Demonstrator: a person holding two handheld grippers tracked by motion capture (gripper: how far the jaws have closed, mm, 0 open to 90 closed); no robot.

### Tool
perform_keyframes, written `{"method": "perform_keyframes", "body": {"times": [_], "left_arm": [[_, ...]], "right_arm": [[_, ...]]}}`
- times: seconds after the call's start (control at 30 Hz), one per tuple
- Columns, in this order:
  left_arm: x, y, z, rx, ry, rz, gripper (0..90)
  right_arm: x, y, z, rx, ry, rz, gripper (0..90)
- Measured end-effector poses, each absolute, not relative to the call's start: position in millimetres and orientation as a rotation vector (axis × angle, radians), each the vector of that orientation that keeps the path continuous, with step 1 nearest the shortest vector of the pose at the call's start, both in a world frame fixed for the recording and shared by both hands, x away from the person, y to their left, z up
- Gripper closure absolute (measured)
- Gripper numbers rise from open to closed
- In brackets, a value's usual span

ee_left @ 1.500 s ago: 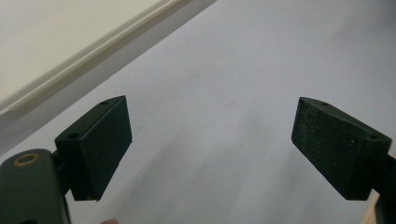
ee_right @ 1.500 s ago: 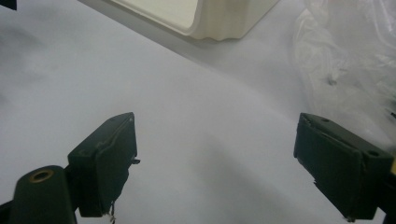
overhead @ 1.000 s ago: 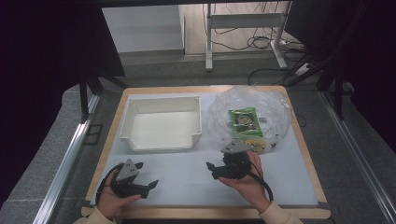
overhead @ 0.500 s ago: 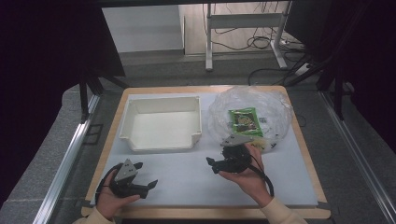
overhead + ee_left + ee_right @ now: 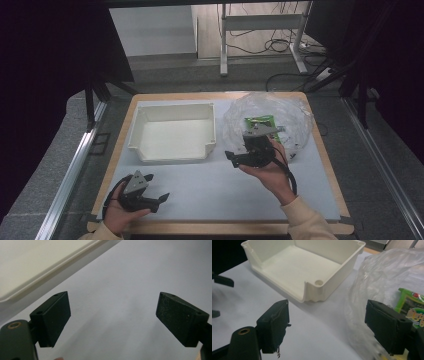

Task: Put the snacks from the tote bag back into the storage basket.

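Both grippers stand spread wide with nothing between the pads: the right gripper [image 5: 235, 159] hovers just off the front right corner of the tray, its jaws having eased in a touch though they grip nothing, while the left gripper [image 5: 161, 200] rests low on the mat, well in front of the tray's left half.

Biggest thing first: the white table mat [image 5: 210, 185] carries everything. On it sits the cream tray [image 5: 172, 150], empty, open side toward the person. Right of the tray lies the clear plastic bag [image 5: 295, 112], crumpled and puffed up, touching or nearly touching the tray's right wall. Inside the bag, away from the tray, sits the green snack packet [image 5: 260, 121], and the right gripper view shows it just past the right-hand pad [image 5: 387, 325].

Now the risk, as I read it: that film is slippery and loose. If the right gripper closes on bag and packet together, the packet could slide out, or the whole bag could drag along and knock the tray. With the left gripper so far off, nothing pins the bag down.
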State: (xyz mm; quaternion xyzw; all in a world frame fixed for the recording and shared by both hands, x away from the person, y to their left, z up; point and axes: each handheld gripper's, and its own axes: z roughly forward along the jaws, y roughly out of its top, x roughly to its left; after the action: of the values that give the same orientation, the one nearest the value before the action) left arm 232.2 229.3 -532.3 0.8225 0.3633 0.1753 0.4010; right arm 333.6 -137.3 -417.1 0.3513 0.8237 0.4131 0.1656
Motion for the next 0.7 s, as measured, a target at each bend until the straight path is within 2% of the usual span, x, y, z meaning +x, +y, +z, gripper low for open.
{"method": "perform_keyframes", "body": {"times": [0.33,0.7], "left_arm": [[231,232,-530,2.056,0.924,0.44,12.7],[232,230,-531,2.067,0.925,0.44,12.7]], "right_arm": [[349,-135,-419,1.024,2.375,1.199,18.8],[363,-155,-417,1.094,2.335,1.19,19.4]]}}
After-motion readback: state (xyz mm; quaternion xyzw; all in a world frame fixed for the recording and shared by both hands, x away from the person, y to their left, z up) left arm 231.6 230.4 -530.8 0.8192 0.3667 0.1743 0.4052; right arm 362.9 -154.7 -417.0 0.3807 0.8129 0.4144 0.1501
